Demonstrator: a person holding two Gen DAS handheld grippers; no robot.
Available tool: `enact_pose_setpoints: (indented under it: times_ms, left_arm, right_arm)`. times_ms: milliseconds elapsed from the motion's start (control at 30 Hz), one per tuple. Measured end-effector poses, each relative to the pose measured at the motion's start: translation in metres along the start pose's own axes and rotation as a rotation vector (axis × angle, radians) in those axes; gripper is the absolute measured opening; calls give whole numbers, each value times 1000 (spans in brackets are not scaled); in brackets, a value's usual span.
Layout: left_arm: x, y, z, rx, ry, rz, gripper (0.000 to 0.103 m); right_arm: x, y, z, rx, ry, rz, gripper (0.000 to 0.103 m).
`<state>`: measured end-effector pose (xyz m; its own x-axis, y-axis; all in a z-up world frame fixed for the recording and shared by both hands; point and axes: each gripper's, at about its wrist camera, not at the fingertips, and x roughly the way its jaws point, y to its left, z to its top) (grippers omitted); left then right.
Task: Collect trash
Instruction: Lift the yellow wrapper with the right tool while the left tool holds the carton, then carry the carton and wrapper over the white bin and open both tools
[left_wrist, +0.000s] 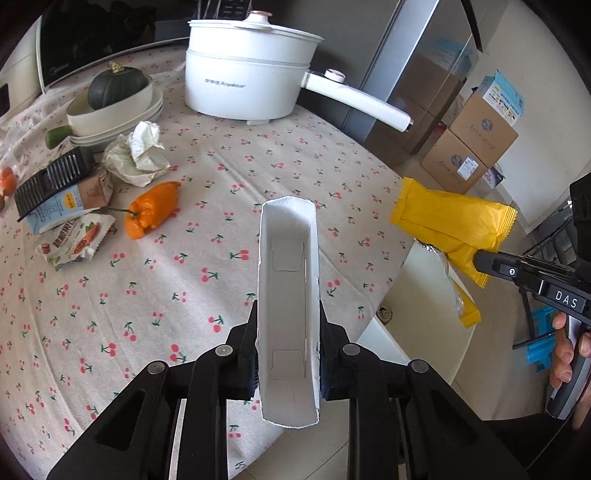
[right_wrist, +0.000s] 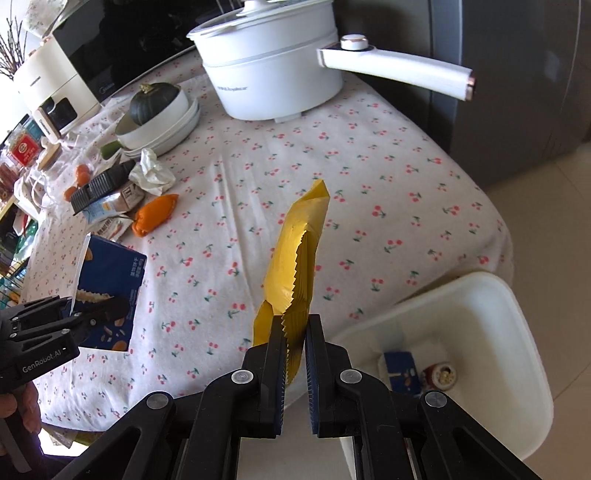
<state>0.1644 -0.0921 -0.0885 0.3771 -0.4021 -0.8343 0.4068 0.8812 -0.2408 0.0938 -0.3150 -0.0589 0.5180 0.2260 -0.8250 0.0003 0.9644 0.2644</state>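
Observation:
My left gripper (left_wrist: 288, 314) is shut on an empty cardboard box (left_wrist: 288, 302), white inside and dark blue outside (right_wrist: 109, 291), held above the cherry-print tablecloth (left_wrist: 184, 258). My right gripper (right_wrist: 295, 325) is shut on a yellow snack wrapper (right_wrist: 299, 258), held over the table's right edge near the white trash bin (right_wrist: 517, 332). The wrapper also shows in the left wrist view (left_wrist: 450, 225). More trash lies at the table's left: crumpled paper (left_wrist: 136, 155), a small carton (left_wrist: 62, 206), a snack packet (left_wrist: 74, 243) and a black ridged tray (left_wrist: 51, 181).
A white electric pot (left_wrist: 247, 74) with a long handle stands at the back. A squash in stacked white bowls (left_wrist: 114, 99) and an orange pepper (left_wrist: 151, 214) sit left. The bin holds a blue box (right_wrist: 402, 373) and a small jar (right_wrist: 443, 374). Cardboard boxes (left_wrist: 472, 147) stand on the floor.

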Motion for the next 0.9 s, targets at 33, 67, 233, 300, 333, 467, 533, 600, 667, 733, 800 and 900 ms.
enact_pose_setpoints:
  times_ms: [33, 67, 233, 300, 333, 467, 533, 600, 667, 733, 800, 900]
  left_arm:
    - [4, -9, 0, 12, -1, -11, 24]
    - [8, -18, 0, 24, -1, -23, 24]
    - [29, -62, -2, 91, 1, -93, 24]
    - [38, -78, -3, 119, 7, -121, 24]
    - [42, -86, -4, 130, 8, -133, 24]
    - [60, -112, -6, 161, 21, -173, 24]
    - [71, -121, -6, 171, 32, -185, 24]
    - [82, -130, -7, 182, 40, -189, 24]
    - [92, -138, -8, 194, 51, -189, 24]
    - [102, -144, -9, 206, 57, -187, 24]
    - [109, -146, -11, 211, 58, -189, 24]
    - [119, -148, -11, 216, 51, -189, 25]
  right_arm:
    - [-3, -7, -4, 11, 2, -8, 8]
    - [-5, -16, -8, 22, 7, -17, 8]
    - [-12, -58, -30, 69, 39, -79, 8]
    - [-14, -76, -37, 103, 52, -89, 8]
    - [-15, -85, -41, 120, 58, -94, 8]
    - [-18, -116, -54, 171, 79, -118, 8]
    - [-19, -128, -58, 187, 87, -124, 8]
    - [-20, -138, -64, 197, 96, -134, 8]
    - [-19, -146, -70, 202, 110, -142, 8]
    - [-17, -152, -75, 205, 123, -152, 8]
    - [-16, -157, -78, 209, 136, -158, 8]
    - [-17, -162, -80, 219, 138, -158, 8]
